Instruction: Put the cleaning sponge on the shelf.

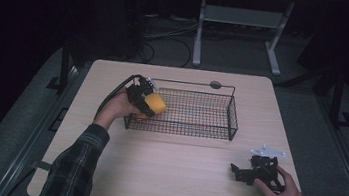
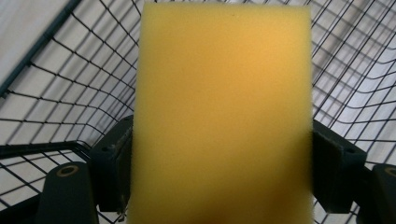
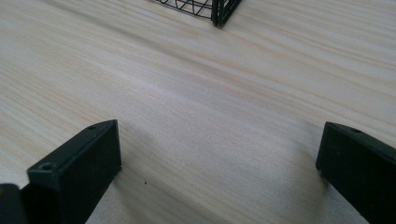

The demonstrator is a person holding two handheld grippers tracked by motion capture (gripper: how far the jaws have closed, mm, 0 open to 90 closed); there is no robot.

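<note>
A yellow sponge [image 1: 154, 104] [image 2: 224, 116] is held over the left end of a black wire basket [image 1: 209, 127], with my left gripper [image 1: 147, 103] [image 2: 224, 177] shut on its sides. Wire mesh [image 2: 60, 84] of the basket lies behind and below the sponge in the left gripper view. My right gripper [image 1: 240, 172] [image 3: 219, 172] rests low over the bare table near the front right, open, nothing between its jaws. A corner of the basket [image 3: 219, 11] shows at the top of the right gripper view.
The light wooden table [image 1: 177, 179] has bare room in front of the basket. A round dark disc [image 1: 215, 85] lies at the table's far edge behind the basket. A white stand [image 1: 236, 30] is on the floor beyond.
</note>
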